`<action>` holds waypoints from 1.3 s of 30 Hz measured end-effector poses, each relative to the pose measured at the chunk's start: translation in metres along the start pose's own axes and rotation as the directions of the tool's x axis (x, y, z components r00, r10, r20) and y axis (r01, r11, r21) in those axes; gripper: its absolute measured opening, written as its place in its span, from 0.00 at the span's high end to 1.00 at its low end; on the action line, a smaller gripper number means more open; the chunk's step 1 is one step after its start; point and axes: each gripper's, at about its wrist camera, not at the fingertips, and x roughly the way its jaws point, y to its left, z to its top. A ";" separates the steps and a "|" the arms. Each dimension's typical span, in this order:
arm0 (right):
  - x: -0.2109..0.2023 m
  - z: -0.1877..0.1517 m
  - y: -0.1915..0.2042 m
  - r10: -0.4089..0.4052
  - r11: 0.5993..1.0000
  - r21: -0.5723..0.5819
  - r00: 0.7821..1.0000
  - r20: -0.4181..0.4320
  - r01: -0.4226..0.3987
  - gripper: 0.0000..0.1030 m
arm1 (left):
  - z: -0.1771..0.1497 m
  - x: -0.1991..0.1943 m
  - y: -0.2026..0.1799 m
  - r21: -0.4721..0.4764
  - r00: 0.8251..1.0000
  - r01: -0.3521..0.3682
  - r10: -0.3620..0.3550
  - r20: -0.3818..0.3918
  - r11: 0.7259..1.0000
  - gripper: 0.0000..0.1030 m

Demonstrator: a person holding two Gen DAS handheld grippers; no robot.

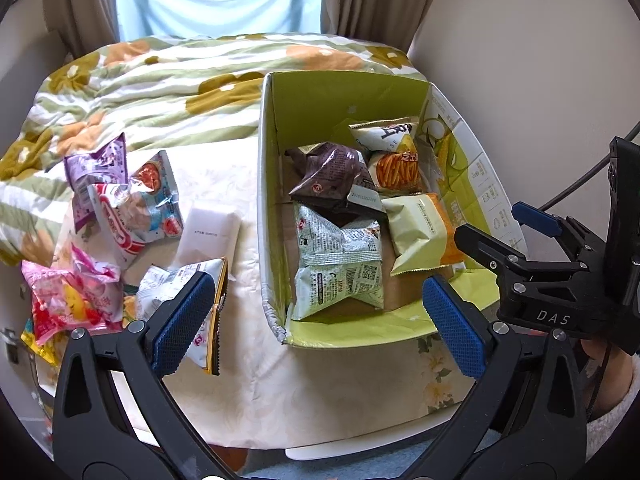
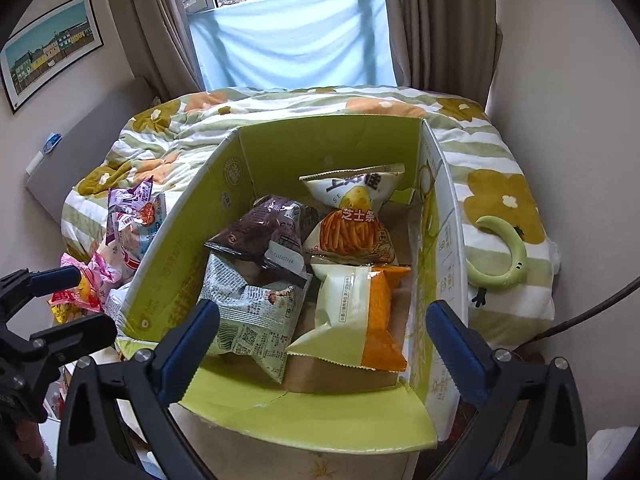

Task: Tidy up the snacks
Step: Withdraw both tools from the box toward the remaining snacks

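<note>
Five packets already lie in the box (image 2: 280,148), several more wait in a pile (image 1: 112,232) left of it, and both the left gripper (image 1: 316,320) and right gripper (image 2: 324,344) hang spread and empty, likely between placements.

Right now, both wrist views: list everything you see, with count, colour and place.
box: 1, green cardboard, open, on the table
packets in box: 5, brown, pale grey-green, cream with yellow, orange sticks print, cream-and-orange
loose packets: a pile, pink, purple, red-white, left of the box; exact count unclear
white pack: 1, between pile and box
tablecloth: 1, cream floral
quilt: 1, green-striped with flowers, behind the table
green curved item: 1, on the quilt
framed picture: 1, left wall
left gripper: black, blue pads, open, empty
right gripper: same, open over the box
</note>
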 end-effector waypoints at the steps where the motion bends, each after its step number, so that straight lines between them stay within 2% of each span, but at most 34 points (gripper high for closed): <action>1: -0.002 -0.001 -0.001 -0.002 1.000 0.004 1.000 0.005 0.002 0.01 | 0.000 -0.001 -0.001 0.001 1.000 0.001 -0.001 0.002 1.000 0.00; 8: -0.020 0.004 -0.004 -0.010 1.000 0.024 1.000 0.000 0.010 0.00 | 0.004 -0.020 -0.005 -0.007 0.999 -0.012 0.012 0.044 1.000 0.00; 12: -0.035 0.010 -0.004 -0.041 0.999 0.035 0.999 -0.002 0.041 0.00 | 0.004 -0.040 -0.005 -0.025 0.996 -0.031 0.033 0.084 0.999 0.00; 20: -0.068 0.018 0.012 0.036 0.999 0.023 0.997 0.074 -0.038 0.00 | -0.015 -0.089 0.016 -0.099 0.981 -0.098 0.112 0.158 0.990 0.00; 24: -0.080 0.021 0.035 0.066 0.998 -0.027 0.992 0.111 -0.064 0.00 | -0.029 -0.108 0.042 -0.147 0.975 -0.116 0.141 0.172 0.982 0.00; 30: -0.087 0.018 0.089 0.159 0.984 -0.106 0.978 0.138 -0.146 0.00 | -0.051 -0.128 0.094 -0.193 0.971 -0.138 0.171 0.168 0.971 0.00; 33: -0.079 0.017 0.117 0.222 0.972 -0.105 0.967 0.123 -0.210 0.00 | -0.061 -0.133 0.129 -0.210 0.971 -0.155 0.188 0.147 0.965 0.00; 39: -0.057 0.016 0.185 0.256 0.964 -0.096 0.963 0.080 -0.249 0.00 | -0.079 -0.148 0.206 -0.235 0.973 -0.162 0.195 0.125 0.958 0.00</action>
